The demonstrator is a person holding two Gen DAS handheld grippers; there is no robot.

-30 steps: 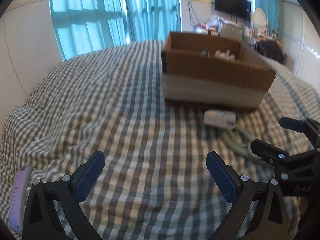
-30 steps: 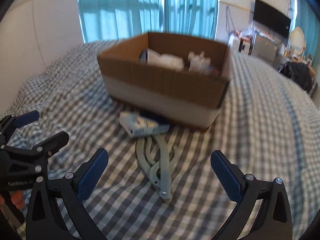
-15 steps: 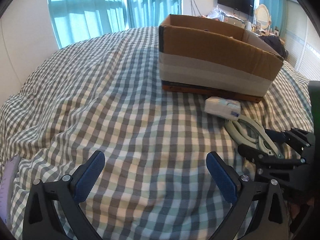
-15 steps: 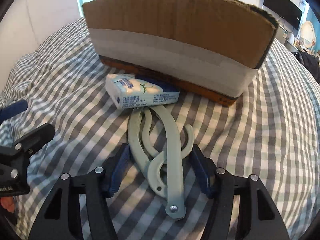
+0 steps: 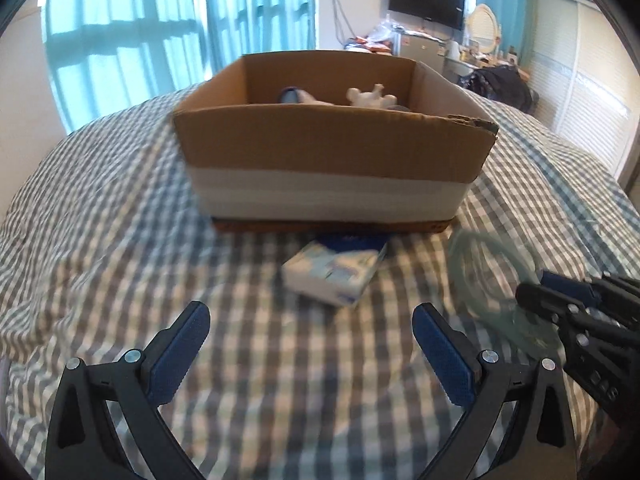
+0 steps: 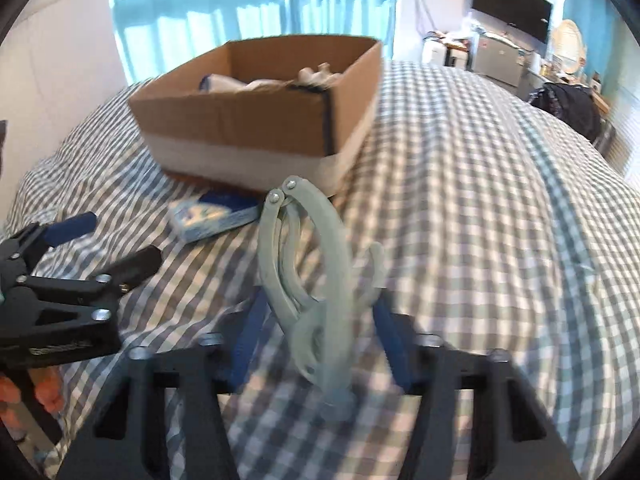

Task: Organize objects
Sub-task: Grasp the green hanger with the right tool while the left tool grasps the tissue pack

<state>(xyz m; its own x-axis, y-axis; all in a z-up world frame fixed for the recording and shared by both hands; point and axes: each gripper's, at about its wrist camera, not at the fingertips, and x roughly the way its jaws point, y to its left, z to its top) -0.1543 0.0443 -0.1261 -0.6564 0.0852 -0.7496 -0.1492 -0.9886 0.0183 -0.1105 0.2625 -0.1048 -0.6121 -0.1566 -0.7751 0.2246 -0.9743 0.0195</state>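
The right gripper (image 6: 316, 332) is clamped on a pale green folding hanger (image 6: 308, 272), gripping it near its lower end so the hinged tip stands up off the checked bedspread (image 6: 480, 200). The hanger is clear of the bed, out in front of the cardboard box (image 6: 256, 120) and not over it. The left gripper (image 5: 308, 340) hangs with its jaws wide apart, holding nothing, just short of a tissue pack (image 5: 336, 272) that lies on the bedspread right against the foot of the box. A few pale things sit inside the box, too blurred to name.
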